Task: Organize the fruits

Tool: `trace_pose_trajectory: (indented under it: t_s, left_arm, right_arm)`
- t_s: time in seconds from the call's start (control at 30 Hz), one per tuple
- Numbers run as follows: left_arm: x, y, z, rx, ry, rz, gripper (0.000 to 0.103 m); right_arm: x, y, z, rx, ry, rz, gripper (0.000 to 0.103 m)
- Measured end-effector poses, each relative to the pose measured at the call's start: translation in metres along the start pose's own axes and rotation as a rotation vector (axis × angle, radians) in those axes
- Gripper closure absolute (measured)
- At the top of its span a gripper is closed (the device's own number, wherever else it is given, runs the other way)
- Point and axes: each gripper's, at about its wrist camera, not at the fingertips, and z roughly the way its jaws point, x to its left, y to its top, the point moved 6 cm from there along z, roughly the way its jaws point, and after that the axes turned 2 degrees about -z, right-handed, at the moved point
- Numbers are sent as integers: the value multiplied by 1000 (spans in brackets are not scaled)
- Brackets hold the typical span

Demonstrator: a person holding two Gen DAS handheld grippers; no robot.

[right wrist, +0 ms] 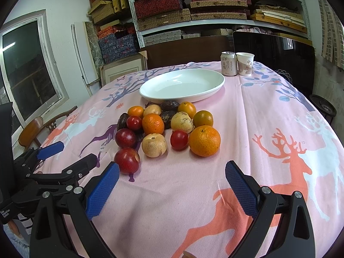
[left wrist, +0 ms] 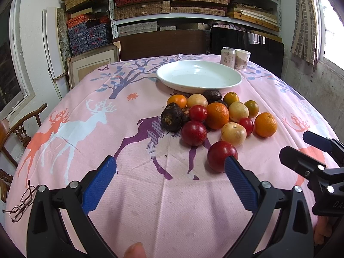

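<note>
Left wrist view: left gripper (left wrist: pixel 171 162) spread wide, blue ribbed pads well apart, nothing between them. Its right-hand pad tip overlaps the near edge of a red plum (left wrist: pixel 221 158) in the picture; contact or just in front, cannot tell. Bare pink deer-print tablecloth (left wrist: pixel 150 193) fills the gap between the pads.

Fruit pile (left wrist: pixel 215 114) sits mid-table, just this side of the white plate (left wrist: pixel 198 76), which holds no fruit. Pile has oranges, red plums, pale yellow round fruits, dark wrinkled ones, and small green-orange citrus, mostly touching one another. Large orange (left wrist: pixel 266 124) at the pile's right edge.

Can (left wrist: pixel 228 57) and paper cup (left wrist: pixel 242 59) stand side by side behind the plate. Eyeglasses (left wrist: pixel 22 201) lie at the table's near left edge.

Right wrist view: right gripper (right wrist: pixel 172 165) also fully apart, holding nothing, over cloth near the fruit. Its left pad tip sits just beside the near plum (right wrist: pixel 127 160), not visibly touching. Large orange (right wrist: pixel 204 140) lies ahead between the pads, well clear of both. Left gripper (right wrist: pixel 71 155) shows at the left of this view, fingers spread.
</note>
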Motion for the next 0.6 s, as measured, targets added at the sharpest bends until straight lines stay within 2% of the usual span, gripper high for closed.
trace_pose_trajectory:
  t_s: [0.6]
  left_arm:
    - [0, 0, 0, 2, 1, 1, 4]
  right_arm:
    - [1, -1, 0, 4, 1, 2, 3]
